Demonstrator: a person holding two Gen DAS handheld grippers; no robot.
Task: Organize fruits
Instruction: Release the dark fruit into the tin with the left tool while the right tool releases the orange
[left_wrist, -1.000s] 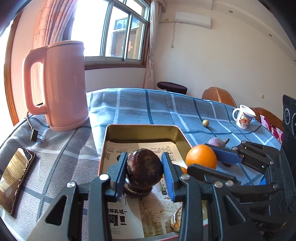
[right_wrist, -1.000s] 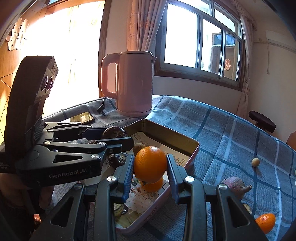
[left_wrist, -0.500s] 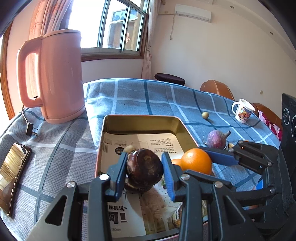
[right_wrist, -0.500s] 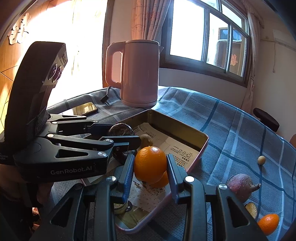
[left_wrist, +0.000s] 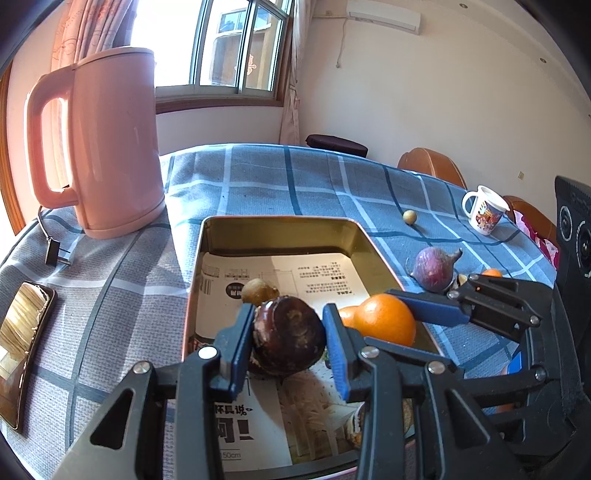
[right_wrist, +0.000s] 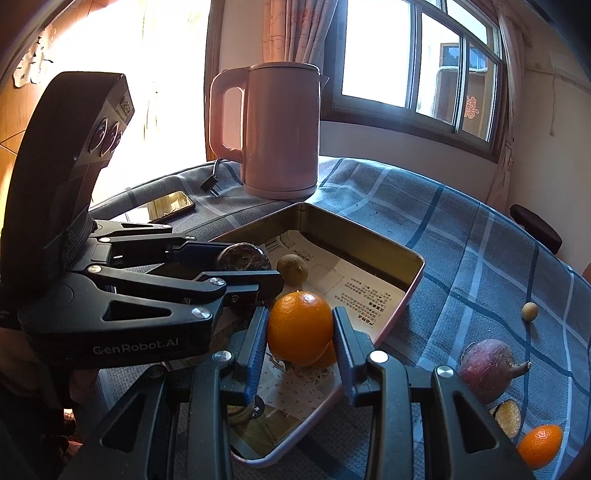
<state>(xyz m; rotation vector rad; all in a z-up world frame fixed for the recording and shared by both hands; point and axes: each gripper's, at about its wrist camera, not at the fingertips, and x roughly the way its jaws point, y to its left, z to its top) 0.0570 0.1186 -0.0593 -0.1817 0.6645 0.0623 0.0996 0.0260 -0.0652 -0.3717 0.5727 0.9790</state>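
Left gripper (left_wrist: 288, 341): jaws clamped on a dark brown round fruit (left_wrist: 289, 342), held over the near half of the metal tray (left_wrist: 280, 227). Right gripper (right_wrist: 300, 334): jaws clamped on an orange (right_wrist: 300, 333), also over the tray, just beside the left gripper. A small brown fruit (right_wrist: 292, 270) lies on the printed paper lining the tray floor.

Left wrist view alone shows a white mug (left_wrist: 484, 215) far across the checked cloth. Right wrist view alone shows a halved dark fruit (right_wrist: 508, 418) beside the purple root (right_wrist: 488, 371) and a second orange (right_wrist: 540, 446) on the cloth. Pink kettle (right_wrist: 280, 129) stands behind the tray.
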